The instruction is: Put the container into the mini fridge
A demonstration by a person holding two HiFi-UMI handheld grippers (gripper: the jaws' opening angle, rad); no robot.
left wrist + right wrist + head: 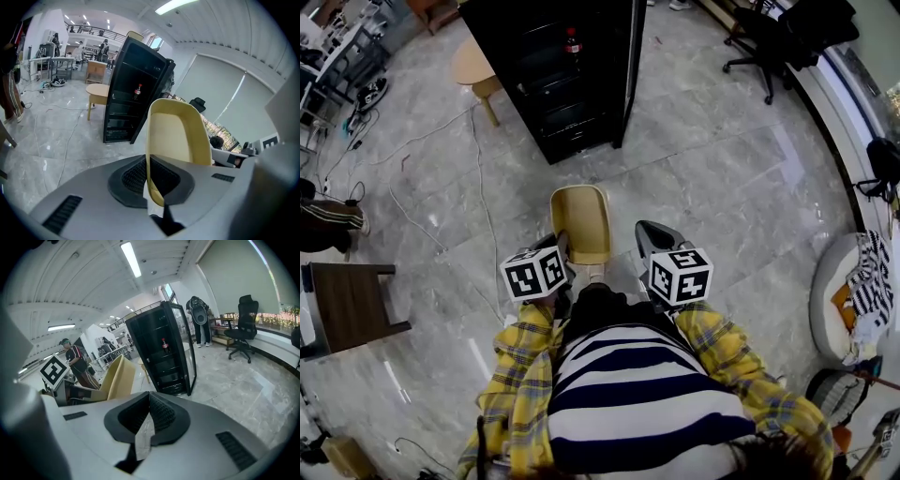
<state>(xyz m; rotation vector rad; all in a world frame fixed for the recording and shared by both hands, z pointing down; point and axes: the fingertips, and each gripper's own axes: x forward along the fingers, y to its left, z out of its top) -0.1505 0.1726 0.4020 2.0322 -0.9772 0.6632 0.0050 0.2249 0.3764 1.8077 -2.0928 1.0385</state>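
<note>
A pale yellow container [579, 223] is held out in front of the person, over the marble floor. My left gripper [569, 257] is shut on its near rim; in the left gripper view the pads of the left gripper [149, 163] pinch the container [177, 133] wall, which stands upright. My right gripper [652, 240] hovers just right of it, apart from it, and the right gripper [149, 404] is shut on nothing. The black mini fridge [562, 80] stands ahead with its door open; the fridge [133, 93] [161, 350] shelves show, one with a red-capped bottle [571, 39].
A round wooden stool [474, 67] stands left of the fridge. Cables [478, 178] trail across the floor. A dark side table [349, 302] sits at the left, an office chair [766, 42] at the back right, a white cushion [844, 295] at the right.
</note>
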